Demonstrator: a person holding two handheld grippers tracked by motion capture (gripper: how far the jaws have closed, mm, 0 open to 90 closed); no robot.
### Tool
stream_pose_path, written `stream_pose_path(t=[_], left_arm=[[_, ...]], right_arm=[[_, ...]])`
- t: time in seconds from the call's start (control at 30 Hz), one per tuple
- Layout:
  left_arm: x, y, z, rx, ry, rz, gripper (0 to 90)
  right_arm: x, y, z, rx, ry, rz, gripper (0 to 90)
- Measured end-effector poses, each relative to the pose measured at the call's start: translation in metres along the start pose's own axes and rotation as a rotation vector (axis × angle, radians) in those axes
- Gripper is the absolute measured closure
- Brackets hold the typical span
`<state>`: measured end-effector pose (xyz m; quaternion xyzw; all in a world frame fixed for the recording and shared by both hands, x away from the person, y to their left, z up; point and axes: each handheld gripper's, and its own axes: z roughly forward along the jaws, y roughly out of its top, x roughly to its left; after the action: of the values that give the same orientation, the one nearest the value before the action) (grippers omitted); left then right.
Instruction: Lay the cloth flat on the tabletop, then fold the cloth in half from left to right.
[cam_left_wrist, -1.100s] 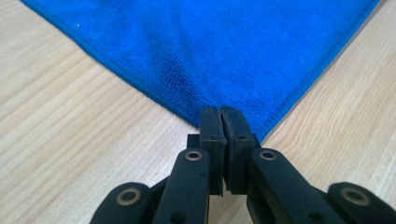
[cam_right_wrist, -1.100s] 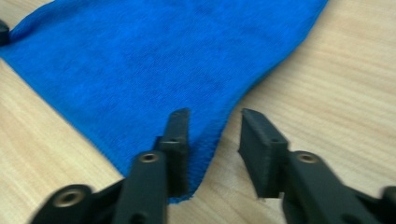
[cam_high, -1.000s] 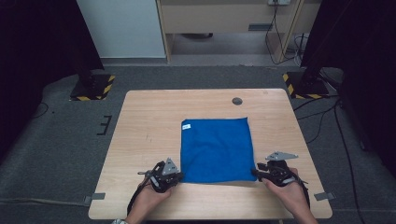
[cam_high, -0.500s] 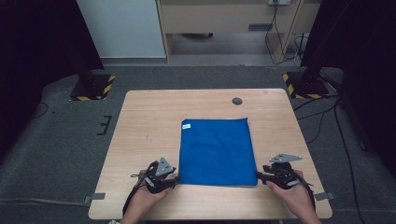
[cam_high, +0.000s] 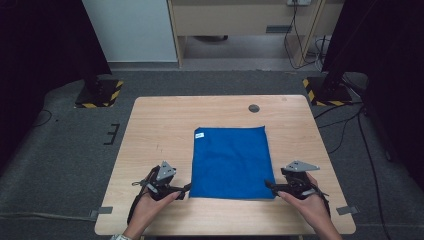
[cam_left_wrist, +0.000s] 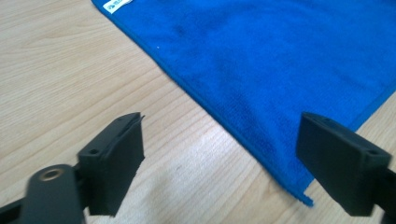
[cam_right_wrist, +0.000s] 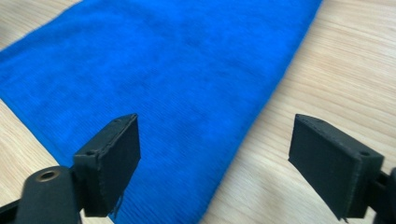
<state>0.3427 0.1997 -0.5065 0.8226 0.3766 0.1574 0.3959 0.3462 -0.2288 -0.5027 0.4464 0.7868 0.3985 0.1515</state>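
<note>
A blue cloth (cam_high: 230, 161) lies flat on the wooden table (cam_high: 155, 130), with a small white label (cam_high: 199, 135) at its far left corner. My left gripper (cam_high: 185, 189) sits at the cloth's near left corner (cam_left_wrist: 306, 199); its jaws have just been opening and stand wide, pressing on nothing. My right gripper (cam_high: 270, 186) is at the near right corner, jaws likewise just opened, wide apart above the cloth's edge (cam_right_wrist: 243, 135). In the left gripper view the cloth (cam_left_wrist: 280, 70) lies loose on the wood. The right gripper view has the cloth (cam_right_wrist: 163, 79) spread flat below the open jaws.
A small dark round disc (cam_high: 254, 108) sits in the table near its far edge. The table's near edge runs just behind both hands. Black stands with yellow-black striped bases (cam_high: 100, 95) rest on the grey floor at both far sides.
Both grippers let go of the cloth's near corners and opened. The left one drew back a little to the left; the cloth now lies flat.
</note>
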Motion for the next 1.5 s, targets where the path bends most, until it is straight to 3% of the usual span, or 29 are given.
stream_pose_path(t=[0.17,0.27,0.3,0.4,0.6,0.77,0.93,1.03,1.2,1.3,1.5], left_arm=[[0.011,0.019,0.004,-0.003,-0.016,-0.018,8.8],[0.015,0.026,0.007,-0.003,-0.013,-0.017,7.7],[0.018,0.031,0.011,0.002,-0.023,-0.025,7.3],[0.021,0.036,0.015,0.010,-0.029,-0.026,7.0],[0.024,0.048,0.024,0.030,-0.041,-0.010,6.9],[0.035,0.051,0.032,0.026,-0.065,-0.042,6.9],[0.044,0.049,0.033,0.041,-0.052,-0.046,6.9],[0.051,0.047,0.031,0.051,-0.030,-0.061,6.9],[0.061,0.041,0.016,0.056,0.004,-0.092,7.6],[0.062,0.040,0.007,0.066,0.027,-0.077,7.6],[0.069,0.041,-0.001,0.055,0.041,-0.108,7.6]], right_arm=[[0.015,0.017,0.010,-0.031,0.049,-0.003,12.5],[0.022,0.022,0.015,-0.031,0.072,-0.022,10.8],[0.029,0.027,0.021,-0.030,0.102,-0.034,10.6],[0.037,0.030,0.028,-0.015,0.114,-0.047,12.0],[0.059,0.038,0.045,0.011,0.142,-0.089,23.3],[0.085,0.042,0.059,0.013,0.180,-0.106,37.2],[0.102,0.044,0.070,0.019,0.208,-0.134,45.6],[0.119,0.046,0.079,0.021,0.231,-0.160,54.8],[0.138,0.049,0.085,0.029,0.239,-0.212,61.7],[0.149,0.051,0.088,0.029,0.236,-0.242,66.2],[0.168,0.055,0.093,0.036,0.249,-0.284,79.3]])
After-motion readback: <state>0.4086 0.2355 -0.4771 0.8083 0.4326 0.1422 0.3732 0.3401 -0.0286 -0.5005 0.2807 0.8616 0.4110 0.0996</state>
